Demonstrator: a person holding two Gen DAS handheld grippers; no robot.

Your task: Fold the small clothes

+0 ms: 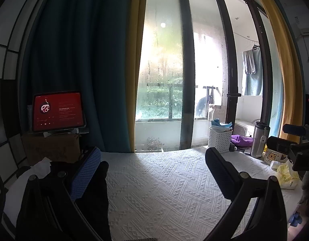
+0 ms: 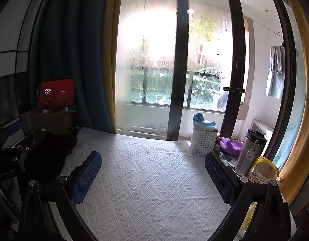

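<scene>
A black garment (image 1: 94, 204) lies crumpled on the white textured bedspread (image 1: 164, 190), against the inner side of my left gripper's left finger (image 1: 87, 172). My left gripper (image 1: 154, 160) stands wide open above the spread, with nothing between its pads. In the right wrist view the same black garment (image 2: 51, 150) sits at the far left, beyond the left finger (image 2: 86, 178). My right gripper (image 2: 154, 160) is open too, over the bare bedspread (image 2: 150, 180). Each gripper shows at the edge of the other's view: the right gripper's body (image 1: 295, 148) and the left gripper's body (image 2: 11, 152).
A tablet with a red screen (image 1: 58, 110) stands on a brown box at the back left. At the back right are a white basket (image 1: 219, 140), a purple cloth (image 1: 241, 139), a steel flask (image 1: 259, 138) and a cartoon mug (image 2: 265, 170). Glass doors and curtains stand behind.
</scene>
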